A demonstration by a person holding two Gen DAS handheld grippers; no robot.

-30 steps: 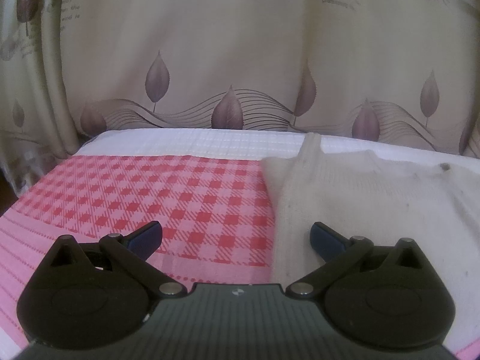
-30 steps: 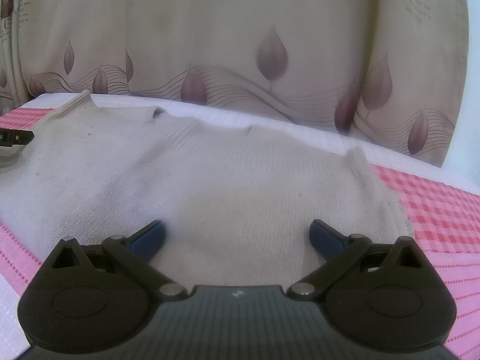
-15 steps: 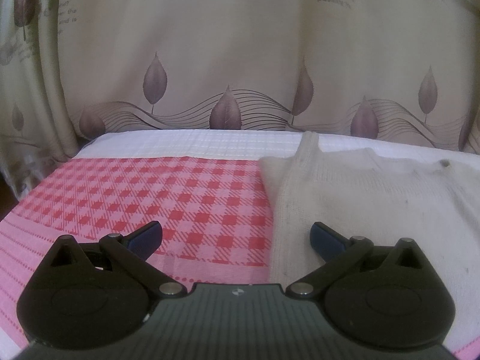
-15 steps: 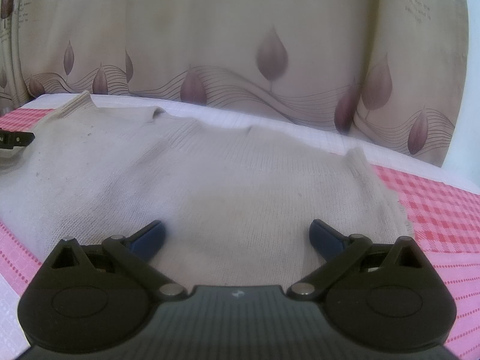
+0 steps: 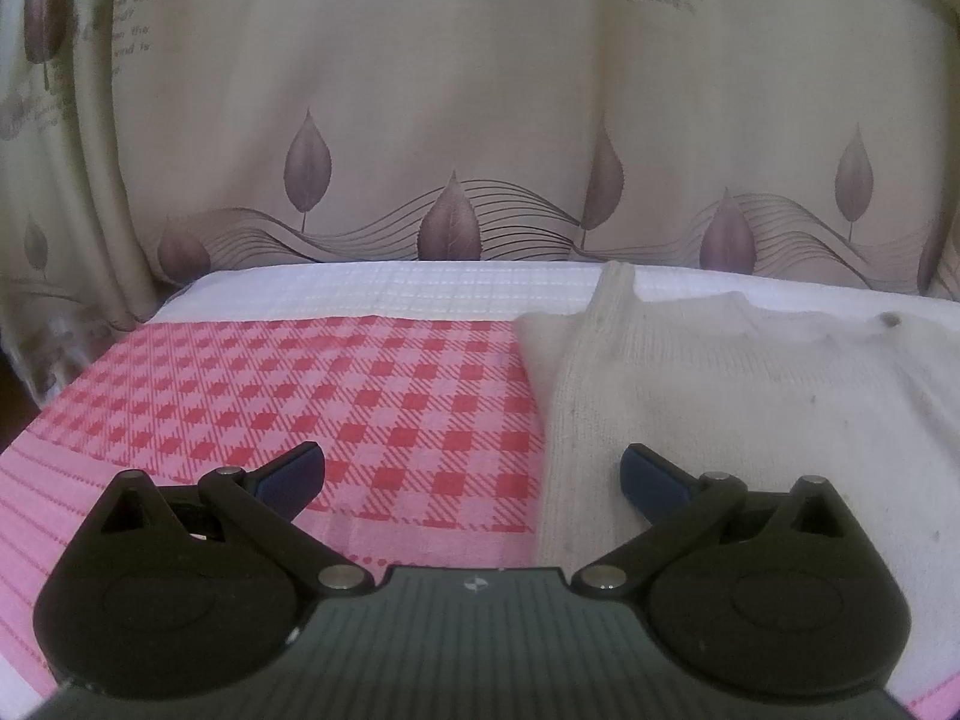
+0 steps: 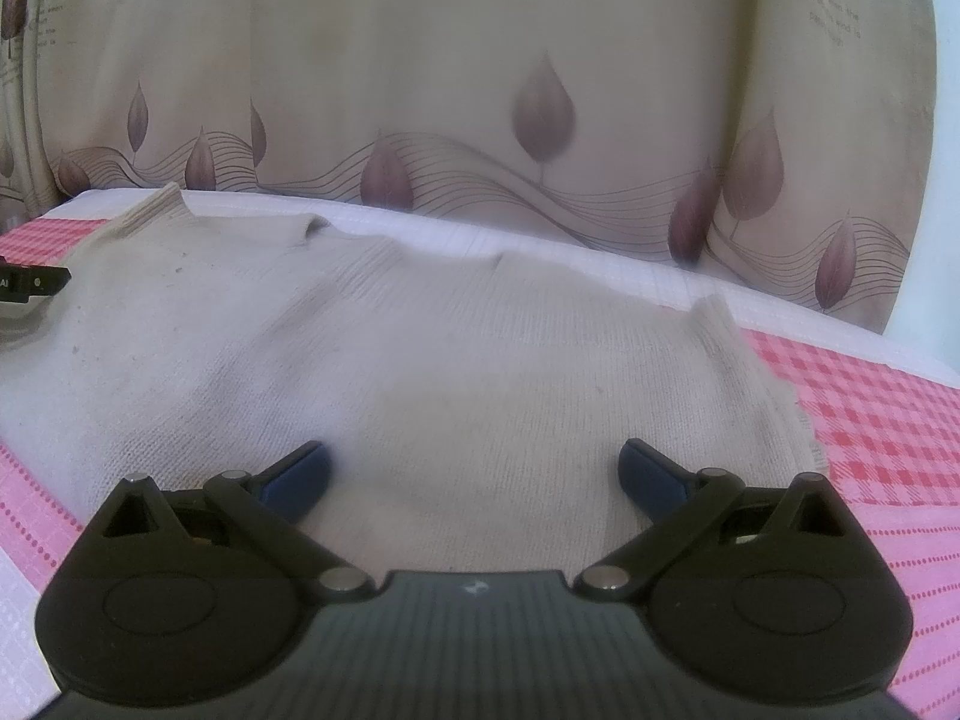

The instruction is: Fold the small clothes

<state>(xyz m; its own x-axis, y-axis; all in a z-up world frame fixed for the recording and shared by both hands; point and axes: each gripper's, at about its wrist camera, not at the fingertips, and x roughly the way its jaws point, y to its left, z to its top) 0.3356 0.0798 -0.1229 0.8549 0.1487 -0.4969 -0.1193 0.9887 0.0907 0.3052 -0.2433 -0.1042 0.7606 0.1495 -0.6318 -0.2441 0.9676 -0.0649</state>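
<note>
Almost nothing has changed: both the left hand-held gripper (image 5: 472,471) and the right hand-held gripper (image 6: 474,471) still hover wide apart and hold nothing over the cream knitted sweater (image 6: 420,354), flat on the red-checked cloth (image 5: 336,402), so folding is not yet begun.

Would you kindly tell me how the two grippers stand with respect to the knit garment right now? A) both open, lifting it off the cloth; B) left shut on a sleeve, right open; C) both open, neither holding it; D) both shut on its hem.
C: the left gripper and right gripper both show jaws spread wide with nothing between them, while the garment lies flat on the checked cloth.
</note>
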